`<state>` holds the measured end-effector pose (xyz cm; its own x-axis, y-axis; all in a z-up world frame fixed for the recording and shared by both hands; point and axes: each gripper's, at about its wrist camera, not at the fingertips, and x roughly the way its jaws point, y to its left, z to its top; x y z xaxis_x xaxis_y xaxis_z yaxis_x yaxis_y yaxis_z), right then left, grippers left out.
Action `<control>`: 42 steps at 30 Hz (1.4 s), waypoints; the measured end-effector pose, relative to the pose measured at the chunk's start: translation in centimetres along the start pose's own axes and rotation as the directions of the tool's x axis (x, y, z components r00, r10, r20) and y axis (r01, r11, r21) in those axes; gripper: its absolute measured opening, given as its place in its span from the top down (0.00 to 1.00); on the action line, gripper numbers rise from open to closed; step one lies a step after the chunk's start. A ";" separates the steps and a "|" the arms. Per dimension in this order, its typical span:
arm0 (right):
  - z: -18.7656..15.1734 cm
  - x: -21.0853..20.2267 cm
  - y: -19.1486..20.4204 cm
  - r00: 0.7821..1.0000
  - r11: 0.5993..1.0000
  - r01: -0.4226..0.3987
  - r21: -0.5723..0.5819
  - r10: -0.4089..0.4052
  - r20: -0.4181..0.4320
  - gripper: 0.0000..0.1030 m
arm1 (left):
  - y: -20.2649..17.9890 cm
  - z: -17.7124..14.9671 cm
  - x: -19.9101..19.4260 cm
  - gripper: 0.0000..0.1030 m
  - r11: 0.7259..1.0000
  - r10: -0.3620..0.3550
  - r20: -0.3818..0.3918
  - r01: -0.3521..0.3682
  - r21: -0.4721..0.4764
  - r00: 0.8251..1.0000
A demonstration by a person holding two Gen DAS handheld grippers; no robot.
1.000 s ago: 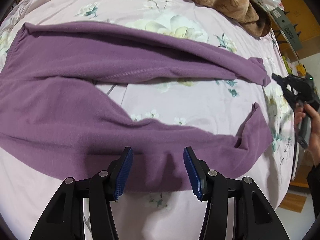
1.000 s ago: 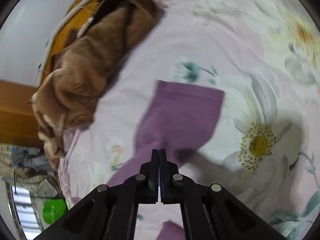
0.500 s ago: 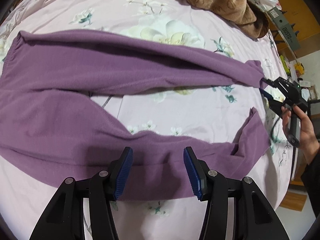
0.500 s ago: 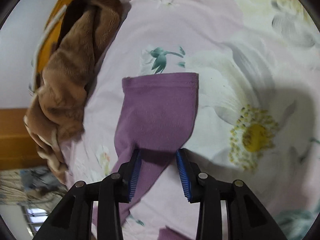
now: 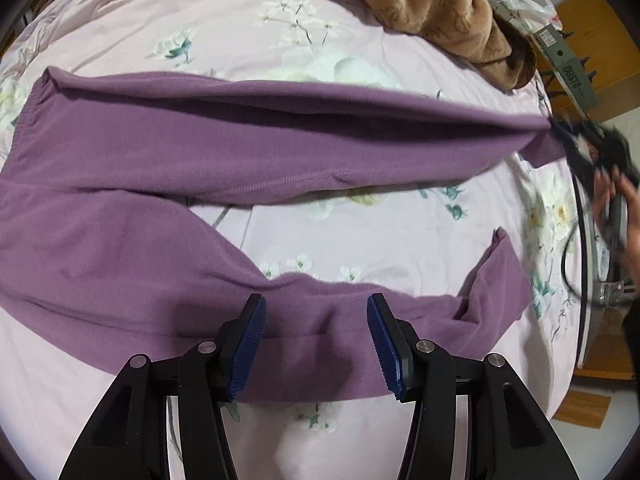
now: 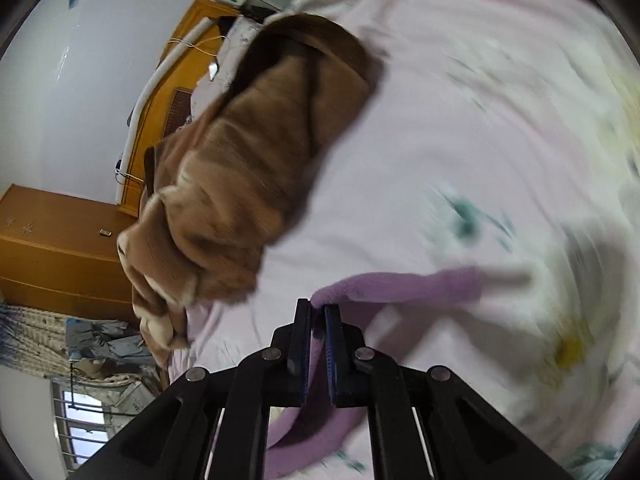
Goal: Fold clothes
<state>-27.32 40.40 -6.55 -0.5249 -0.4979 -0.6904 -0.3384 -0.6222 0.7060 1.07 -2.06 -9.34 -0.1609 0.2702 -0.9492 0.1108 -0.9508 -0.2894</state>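
Between the blue ribbed pads (image 5: 246, 346) of the left gripper (image 5: 316, 344), a wide gap is being kept and nothing is being held; the jaws are being hovered just above the near leg of the purple fleece trousers (image 5: 168, 168). On the right gripper (image 6: 318, 344), the jaws are being pressed almost together on the cuff of the far trouser leg, with a fold of purple cloth being pinched between the pads (image 6: 331, 344) and the rest being trailed off to the right in blur. In the left wrist view the same gripper (image 5: 576, 148) is being seen at the far right, blurred, with a hand (image 5: 624, 208) wrapped round its handle and the far leg being drawn taut toward it. The trousers are being spread across the pink floral bedsheet (image 5: 380, 232), waistband at the left, legs reaching to the right and lying apart, the near cuff folded upward. A brown plush blanket (image 6: 248, 168) is being left heaped at the far edge of the bed, well apart from the trousers. Orange wooden furniture (image 6: 52, 248) is being shown beyond it.
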 end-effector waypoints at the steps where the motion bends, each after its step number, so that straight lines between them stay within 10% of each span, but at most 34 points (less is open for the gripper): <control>1: 0.7 0.9 1.2 1.000 1.000 0.011 -0.008 -0.011 0.000 0.87 | 0.0 0.1 -0.2 0.47 1.000 -0.001 0.006 0.001 0.000 1.000; 5: 2.1 2.6 4.4 0.998 0.993 0.060 -0.101 -0.058 0.023 0.64 | 0.2 -0.2 -0.3 0.47 1.000 -0.003 0.009 0.003 -0.015 1.000; 12: -0.3 2.1 -2.2 0.982 0.981 0.188 -0.049 -0.188 0.014 0.62 | 1.2 -0.9 0.0 0.47 0.999 -0.007 -0.002 0.007 -0.044 1.000; 22: 0.8 6.4 -8.2 0.992 0.990 0.120 0.078 -0.122 0.025 0.61 | 1.4 -1.2 0.9 0.47 1.000 0.019 -0.003 -0.019 -0.023 1.000; 24: 1.2 7.3 -8.3 0.991 0.988 0.130 0.079 -0.131 0.007 0.72 | 1.5 -1.3 1.1 0.47 0.999 0.030 -0.006 -0.030 -0.024 1.000; 25: 1.2 7.4 -8.1 0.990 0.988 0.142 0.067 -0.143 0.002 0.96 | 1.6 -1.3 1.2 0.47 0.999 0.036 -0.009 -0.036 -0.027 0.999; 33: -1.8 -0.7 -9.9 0.969 0.969 0.240 0.062 -0.243 0.048 0.94 | 2.2 1.4 0.0 0.47 0.997 0.061 0.029 -0.059 -0.046 0.998; 38: -4.7 -2.2 -12.5 0.953 0.950 0.301 0.085 -0.303 0.003 0.71 | 2.6 3.7 -0.9 0.47 0.997 0.078 0.064 -0.077 -0.026 0.995; 42: -5.6 -4.3 -13.1 0.947 0.945 0.309 0.104 -0.316 0.064 0.70 | 3.1 4.4 -1.3 0.46 0.996 0.086 0.077 -0.085 -0.019 0.993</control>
<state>-16.23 47.32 -13.72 -0.4398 -0.2360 -0.8666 -0.5635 -0.6788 0.4708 -2.69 -5.98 -8.48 -0.2261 0.1749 -0.9583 0.1431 -0.9671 -0.2103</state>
